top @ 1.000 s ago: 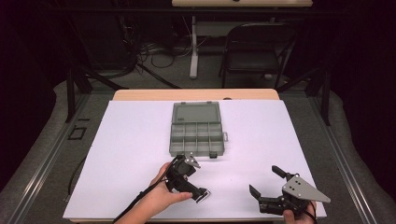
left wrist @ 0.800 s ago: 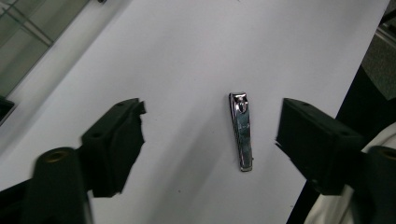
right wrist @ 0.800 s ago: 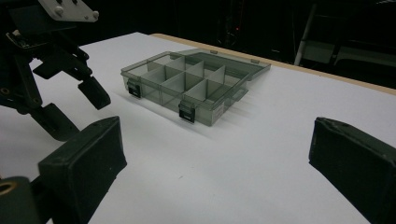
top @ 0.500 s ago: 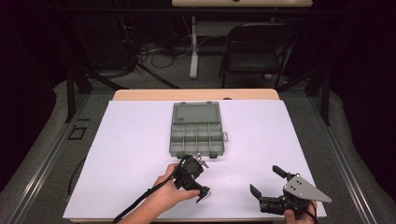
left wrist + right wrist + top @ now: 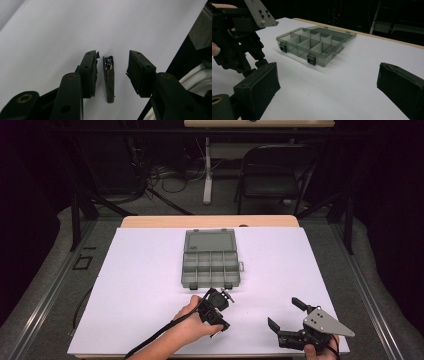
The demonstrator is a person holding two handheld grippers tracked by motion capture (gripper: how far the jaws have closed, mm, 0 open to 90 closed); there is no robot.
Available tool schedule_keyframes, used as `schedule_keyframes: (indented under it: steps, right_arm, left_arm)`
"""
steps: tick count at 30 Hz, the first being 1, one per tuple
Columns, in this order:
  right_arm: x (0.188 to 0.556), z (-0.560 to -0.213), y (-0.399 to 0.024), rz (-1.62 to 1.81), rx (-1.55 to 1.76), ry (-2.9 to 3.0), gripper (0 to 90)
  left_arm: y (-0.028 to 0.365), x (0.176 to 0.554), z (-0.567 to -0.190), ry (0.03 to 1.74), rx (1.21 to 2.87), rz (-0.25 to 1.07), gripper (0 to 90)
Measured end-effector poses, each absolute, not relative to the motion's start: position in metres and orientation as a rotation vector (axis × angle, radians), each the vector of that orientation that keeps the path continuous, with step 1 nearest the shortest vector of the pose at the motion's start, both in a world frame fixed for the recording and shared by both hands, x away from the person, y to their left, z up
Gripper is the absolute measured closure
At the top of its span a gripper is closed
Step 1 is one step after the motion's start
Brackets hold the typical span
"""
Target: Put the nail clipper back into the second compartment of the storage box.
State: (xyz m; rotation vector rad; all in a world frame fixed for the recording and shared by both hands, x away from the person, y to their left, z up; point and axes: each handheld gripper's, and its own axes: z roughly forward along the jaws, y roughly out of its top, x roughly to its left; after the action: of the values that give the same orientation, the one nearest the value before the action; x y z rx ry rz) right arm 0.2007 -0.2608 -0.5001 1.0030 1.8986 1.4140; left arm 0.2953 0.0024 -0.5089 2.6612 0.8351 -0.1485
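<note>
A small chrome nail clipper [image 5: 109, 78] lies flat on the white table cover, lengthwise between the black jaws of my left gripper [image 5: 112, 60]. The jaws have just been closing around it, and a gap remains on each side, so the pads do not touch it. From the high view, the left gripper [image 5: 216, 314] points down at the table just in front of the organizer box [image 5: 210, 262]. My right gripper [image 5: 284, 312] rests near the front right edge, open with nothing between its pads [image 5: 259, 82].
The grey see-through organizer box [image 5: 312, 45] has several bare compartments, its lid folded back flat and two black latches facing me. The left gripper [image 5: 254, 67] stands at the left of the right gripper view. The white cover [image 5: 145, 270] ends near both hands. A chair [image 5: 275, 170] stands beyond the table.
The left hand has shifted a little to the right, closer to the box's front edge, with its gripper tipped down onto the table. The right gripper has stayed where it was.
</note>
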Motion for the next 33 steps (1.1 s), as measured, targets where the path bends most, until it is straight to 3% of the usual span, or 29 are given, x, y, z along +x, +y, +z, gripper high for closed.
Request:
schedule_keyframes:
  steps: [22, 33]
  right_arm:
    - [0.201, -0.501, -0.262, 1.421, 1.009, 1.896, 4.3]
    - [0.202, -0.501, -0.262, 1.412, 1.008, 1.902, 4.6]
  left_arm:
    - [-0.01, 0.299, -0.525, 0.84, 2.744, -0.146, 74.6]
    - [-0.013, 0.297, -0.526, 0.834, 2.76, -0.104, 77.4]
